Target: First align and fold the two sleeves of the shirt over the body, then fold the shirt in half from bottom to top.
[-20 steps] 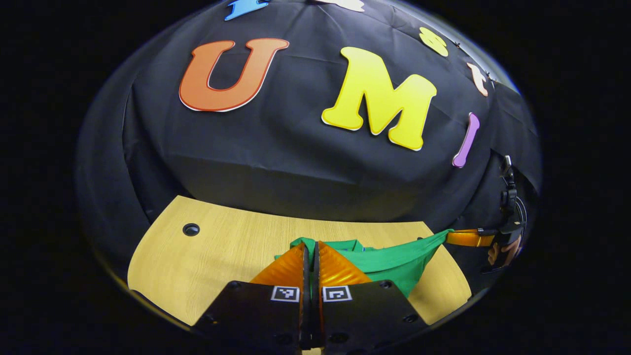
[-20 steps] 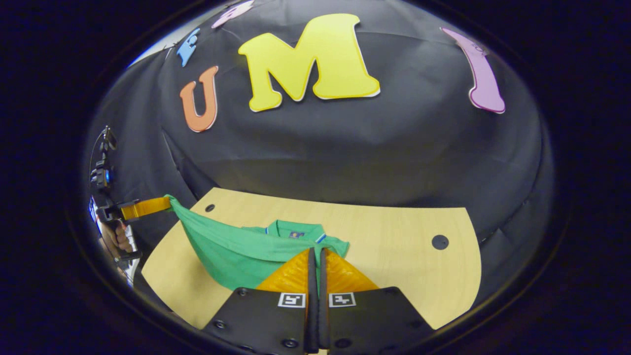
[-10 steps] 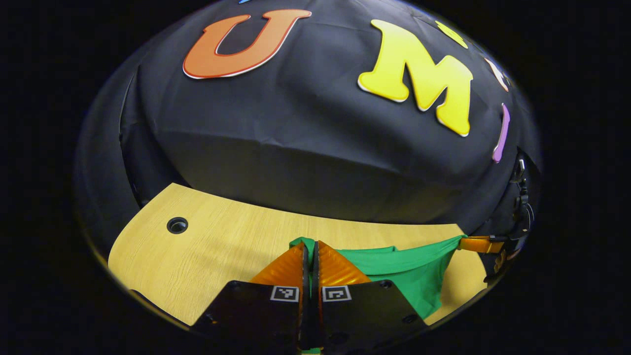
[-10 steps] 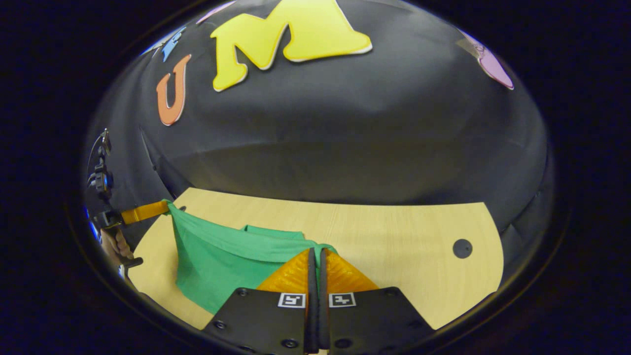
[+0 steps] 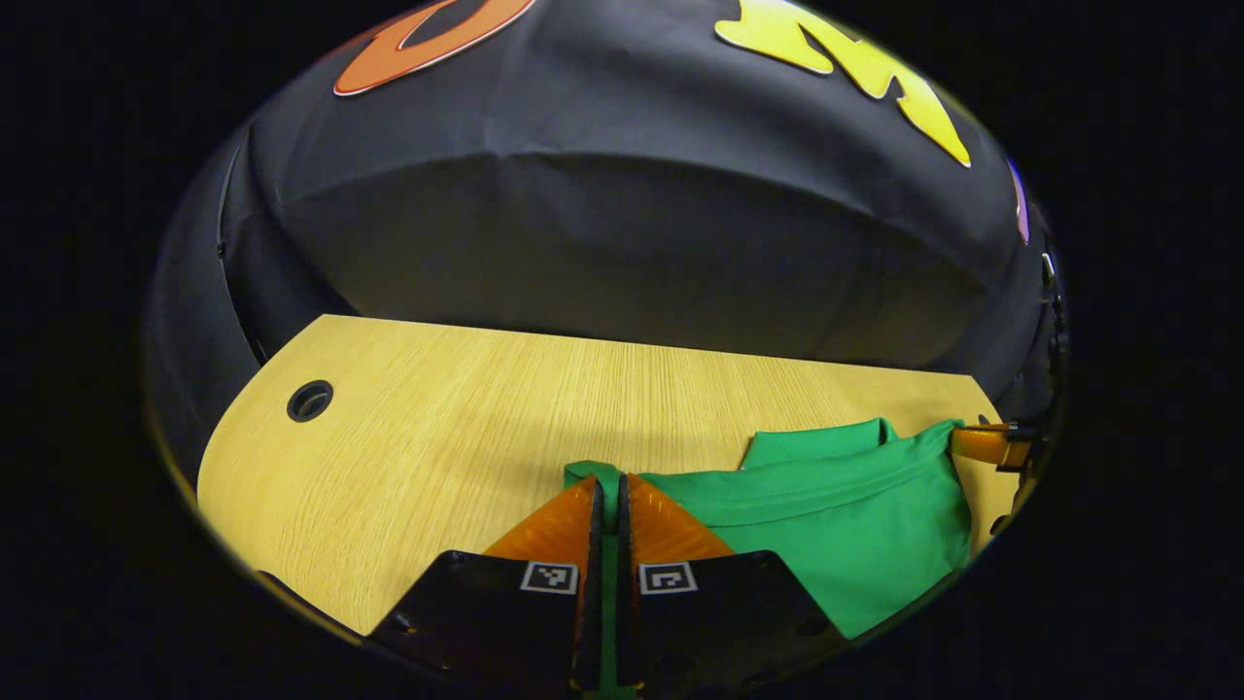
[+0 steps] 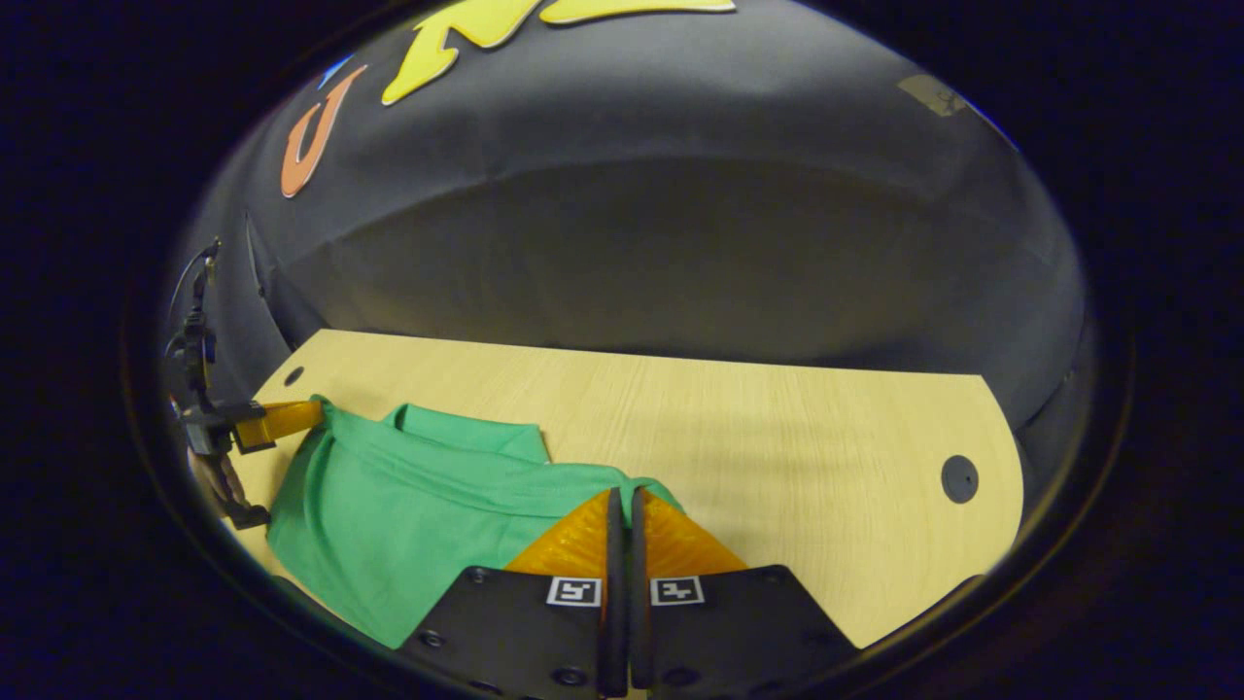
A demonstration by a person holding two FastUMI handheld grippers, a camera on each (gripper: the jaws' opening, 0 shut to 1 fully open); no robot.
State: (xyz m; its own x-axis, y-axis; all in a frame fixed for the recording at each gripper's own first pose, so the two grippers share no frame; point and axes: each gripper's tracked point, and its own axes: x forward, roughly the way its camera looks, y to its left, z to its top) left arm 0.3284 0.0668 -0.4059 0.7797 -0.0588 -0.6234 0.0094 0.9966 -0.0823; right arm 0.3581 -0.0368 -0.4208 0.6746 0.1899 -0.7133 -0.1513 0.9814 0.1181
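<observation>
A green shirt [image 5: 826, 515] lies folded over on the wooden table [image 5: 437, 437], its hem carried up toward the collar end. My left gripper [image 5: 607, 481] is shut on one hem corner, low over the table. My right gripper [image 6: 622, 494] is shut on the other hem corner of the green shirt [image 6: 408, 515]. In the left gripper view the right gripper [image 5: 982, 442] shows at the far right, still pinching the cloth. The left gripper [image 6: 282, 418] shows at the far left of the right gripper view, with a hand [image 6: 219, 481] under it. The sleeves are hidden under the fold.
The table [image 6: 777, 457] stretches on beyond the shirt to a black cloth wall. A round cable hole [image 5: 309, 401] sits near its left end and another cable hole [image 6: 959, 478] near its right end.
Both grippers have moved forward and down with the hem. The cloth that hung stretched between them now lies flat on the table over the shirt's upper part.
</observation>
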